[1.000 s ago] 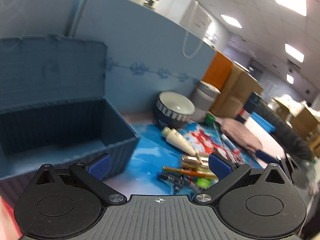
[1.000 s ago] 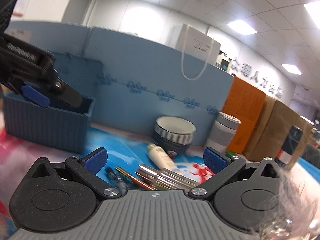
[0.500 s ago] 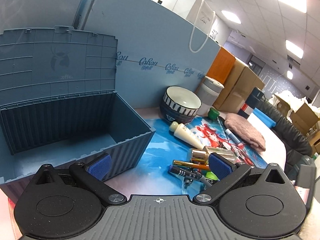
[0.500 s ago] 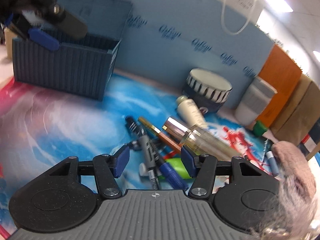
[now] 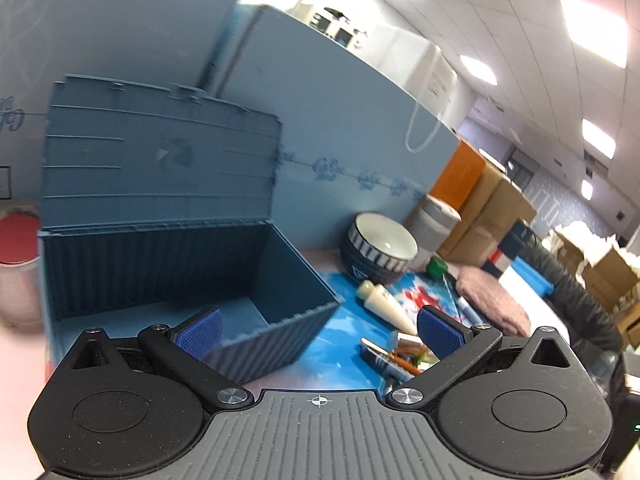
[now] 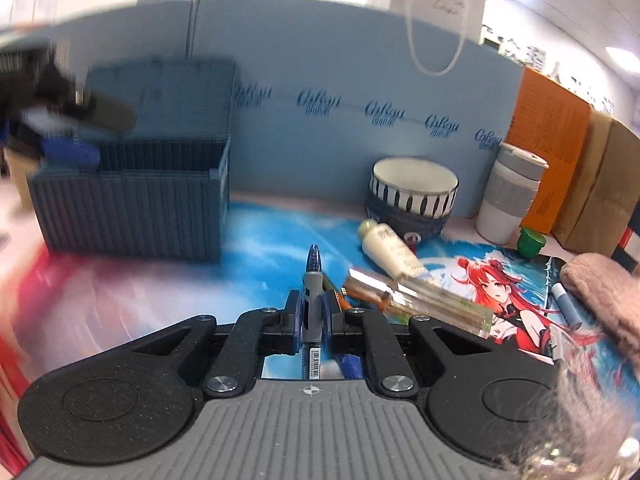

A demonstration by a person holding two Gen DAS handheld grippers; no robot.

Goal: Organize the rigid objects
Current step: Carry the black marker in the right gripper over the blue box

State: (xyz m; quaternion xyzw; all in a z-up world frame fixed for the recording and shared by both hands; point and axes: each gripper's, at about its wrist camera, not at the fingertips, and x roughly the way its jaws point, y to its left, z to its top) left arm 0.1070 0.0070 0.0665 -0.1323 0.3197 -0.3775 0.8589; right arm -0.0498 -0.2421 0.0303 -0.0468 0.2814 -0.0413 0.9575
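Note:
My right gripper [image 6: 312, 316] is shut on a grey pen with a blue cap [image 6: 312, 280], which points forward over the blue mat. Beside it lie a clear gold-capped tube [image 6: 416, 300], a cream tube [image 6: 390, 246] and an orange pencil [image 6: 340, 294]. The dark blue storage box [image 6: 132, 208] stands at the left with its lid up. In the left wrist view my left gripper [image 5: 318, 328] is open with nothing between its pads, at the front right corner of the open box [image 5: 180, 276]. The pile of pens [image 5: 396, 354] lies to its right.
A striped bowl [image 6: 414, 196], a white and grey cup [image 6: 512, 196] and a green cap [image 6: 531, 241] stand along the blue foam wall [image 6: 360, 80]. A pink cloth [image 6: 600, 292] lies at the right; cardboard boxes [image 6: 592, 184] behind it. A red-lidded container [image 5: 18, 264] is left of the box.
My right gripper went from wide open to shut on the grey pen and tipped down toward the pile. The left gripper shifted so the box sits more central in its view, still open.

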